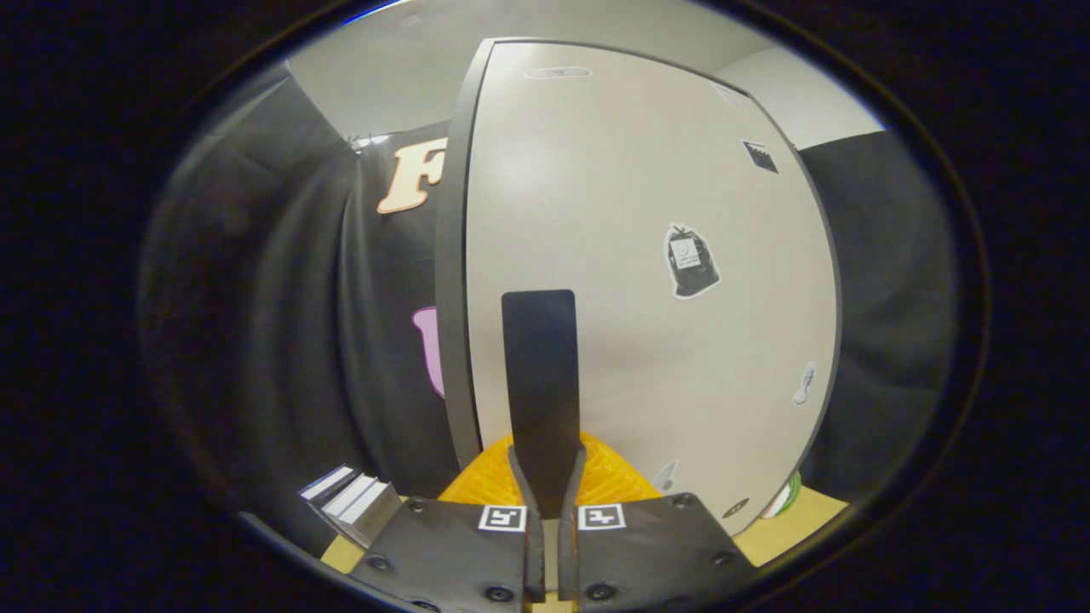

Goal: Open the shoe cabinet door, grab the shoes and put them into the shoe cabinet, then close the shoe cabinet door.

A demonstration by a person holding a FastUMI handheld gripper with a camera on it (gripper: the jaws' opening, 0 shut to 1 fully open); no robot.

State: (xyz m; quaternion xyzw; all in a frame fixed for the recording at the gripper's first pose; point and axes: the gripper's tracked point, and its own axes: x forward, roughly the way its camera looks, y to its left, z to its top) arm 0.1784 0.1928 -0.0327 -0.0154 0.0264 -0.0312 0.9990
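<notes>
The shoe cabinet's pale door (647, 221) stands right in front of me, with several stickers on it and its dark side edge (451, 281) to the left. A black upright strip, the door handle (538, 358), runs up the door from between my fingers. My gripper (547, 464) is shut, its two fingertips pressed against the lower end of that strip. An orange meshed thing (617, 477) lies low against the door just beyond the fingers; I cannot tell whether it is a shoe.
A small stack of white and grey flat pieces (353, 501) lies left of the fingers. A tan surface (796, 521) runs under the door at the right, where a green and white object (788, 495) peeks out. Black cloth hangs on both sides.
</notes>
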